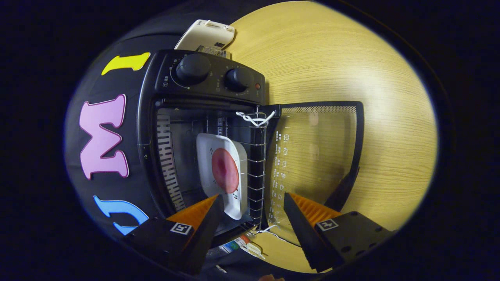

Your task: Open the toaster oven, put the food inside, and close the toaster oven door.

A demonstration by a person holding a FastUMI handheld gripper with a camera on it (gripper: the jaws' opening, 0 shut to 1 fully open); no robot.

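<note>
A black toaster oven [203, 128] sits on a light wooden worktop [351, 62], and the whole view is turned on its side. The oven has two round black knobs [193, 68] and a small red light [257, 86] on its front panel. Behind the oven lies a cream plastic gadget [207, 35], close to the booth's black cloth wall.

The oven's glass door [316, 156] hangs wide open, flat over the worktop, with a black frame and tiny white pictures printed on the glass. A white cord [256, 118] is tied in a knot on the wire rack [258, 164] at the mouth of the oven. A second white string [269, 230] lies near the bottom corner of the door, next to some small colourful bits that are too small to make out.

Inside the oven, on the wire rack, rests a white square plate [234, 195] with a round pink slice of food [225, 170] on it.

The jaws [254, 203] are spread wide apart and hold nothing. The plate is just ahead of them, close to one finger. The other finger [308, 214] sits in front of the open glass door.
</note>
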